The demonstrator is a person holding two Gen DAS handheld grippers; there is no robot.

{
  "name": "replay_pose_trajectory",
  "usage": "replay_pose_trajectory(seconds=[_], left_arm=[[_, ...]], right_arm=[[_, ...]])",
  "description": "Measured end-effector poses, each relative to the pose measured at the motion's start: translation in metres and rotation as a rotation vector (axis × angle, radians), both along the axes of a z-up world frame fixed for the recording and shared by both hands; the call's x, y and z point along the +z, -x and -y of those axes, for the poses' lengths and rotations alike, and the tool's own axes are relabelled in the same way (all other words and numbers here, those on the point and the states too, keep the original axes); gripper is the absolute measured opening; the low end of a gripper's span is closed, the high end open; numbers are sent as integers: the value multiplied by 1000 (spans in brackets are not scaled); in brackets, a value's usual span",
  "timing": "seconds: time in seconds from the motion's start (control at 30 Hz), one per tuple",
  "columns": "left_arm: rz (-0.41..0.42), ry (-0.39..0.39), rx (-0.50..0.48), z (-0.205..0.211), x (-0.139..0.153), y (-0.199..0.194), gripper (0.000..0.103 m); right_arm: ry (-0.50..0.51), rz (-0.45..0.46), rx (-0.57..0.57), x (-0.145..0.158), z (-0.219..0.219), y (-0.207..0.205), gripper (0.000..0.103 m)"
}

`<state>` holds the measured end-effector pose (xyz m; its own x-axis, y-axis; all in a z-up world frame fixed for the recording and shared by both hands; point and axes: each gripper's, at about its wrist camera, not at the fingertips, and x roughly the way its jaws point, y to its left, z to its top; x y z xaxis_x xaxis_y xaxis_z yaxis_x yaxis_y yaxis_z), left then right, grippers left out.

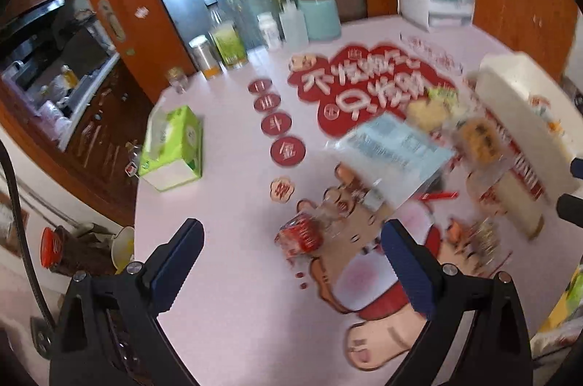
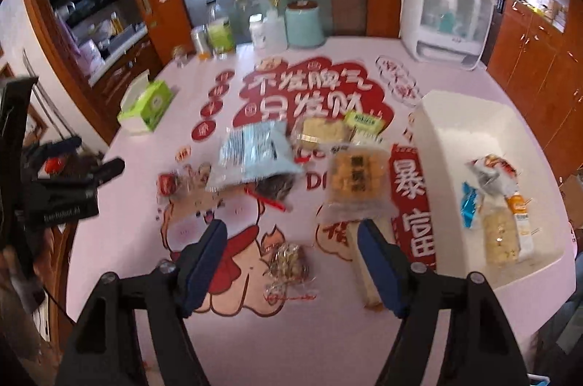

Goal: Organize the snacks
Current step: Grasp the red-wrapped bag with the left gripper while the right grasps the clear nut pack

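The snacks are mostly scattered mid-table on the pale pink table (image 2: 328,342), and a lot of them are smeared by motion blur so labels are hard to read. The pale blue bag (image 2: 255,149) has small print I can't make out, and it covers most of a dark packet under it. The orange-yellow cracker pack (image 2: 359,172) has a dark label in the middle, characters unreadable. Behind it sit a yellow cake pack (image 2: 322,131) and a green-labelled packet (image 2: 364,123), partly hiding each other. A long cream-coloured bar (image 2: 368,262) is half hidden behind a finger of the right gripper (image 2: 291,262), and a clear wrapped nut snack (image 2: 289,264) lies right between those fingers, not touched; jaws spread wide, holding nothing. The left gripper (image 1: 291,273) is also wide open and empty, with a small red wrapped snack (image 1: 300,236) just ahead of it. The white bin (image 2: 455,131) on the right already has about 4 packets in it, which only the right view shows; the left view just catches its outer wall. Table print reads 不生闷气 只生财, plus 暴富 on a red banner (image 2: 411,203). The left tool's body reads something like "GenRobot AI", blurry. Green tissue box (image 1: 175,145) sits off left.
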<state>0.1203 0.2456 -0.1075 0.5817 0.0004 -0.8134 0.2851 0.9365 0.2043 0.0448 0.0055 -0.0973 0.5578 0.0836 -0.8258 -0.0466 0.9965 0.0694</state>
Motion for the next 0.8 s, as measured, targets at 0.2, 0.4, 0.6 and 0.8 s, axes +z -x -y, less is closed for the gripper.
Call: replay_pose_trajectory(seconds=[0.2, 0.4, 0.6, 0.8], left_arm=[[-101, -19, -134, -16, -44, -31, 97], [-203, -90, -248, -6, -86, -49, 97], [-267, -169, -295, 10, -123, -61, 94], [-330, -169, -291, 15, -139, -69, 68]], right_arm=[[-26, -146, 5, -51, -7, -13, 72], [-60, -244, -21, -91, -4, -25, 72], [-66, -300, -35, -114, -6, -34, 71], [-25, -330, -34, -130, -9, -40, 62]])
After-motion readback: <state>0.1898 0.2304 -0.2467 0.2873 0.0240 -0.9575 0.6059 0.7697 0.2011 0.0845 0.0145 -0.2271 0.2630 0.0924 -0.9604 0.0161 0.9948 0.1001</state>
